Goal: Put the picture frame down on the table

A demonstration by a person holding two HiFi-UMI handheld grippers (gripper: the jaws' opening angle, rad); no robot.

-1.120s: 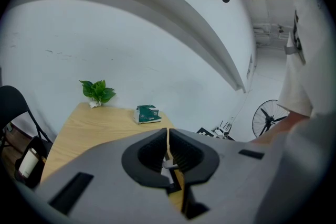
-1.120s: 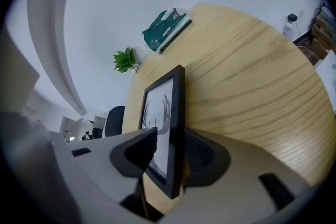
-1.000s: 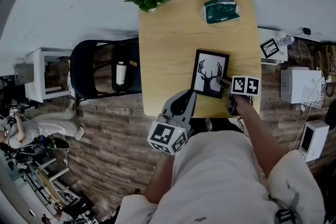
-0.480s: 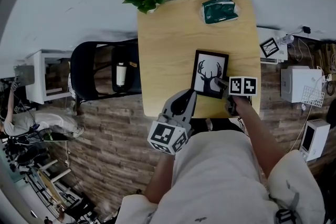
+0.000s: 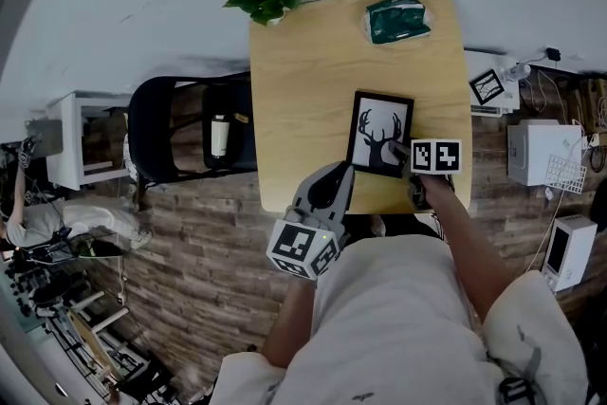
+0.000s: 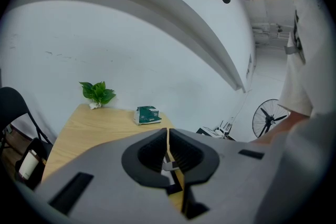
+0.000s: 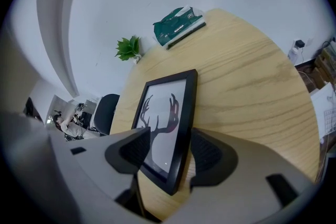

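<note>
1. At the near right of the table [image 5: 303,90], the picture frame [image 5: 380,133] is seen lying apparently flat.
2. R gripper [image 7: 168,150]: jaws parted, frame's near corner between them, unclamped.
3. L gripper [image 6: 168,150]: jaws closed, nothing held.
4. Risk: frame could be dragged if snagged on withdrawal.

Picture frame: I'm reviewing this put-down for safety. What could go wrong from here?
The jaws of the right gripper stand either side of the near corner of the picture frame; pulling back askew could drag it across the table.
It lies close to the table's near edge, so a pull towards the person might tip it off.
</note>
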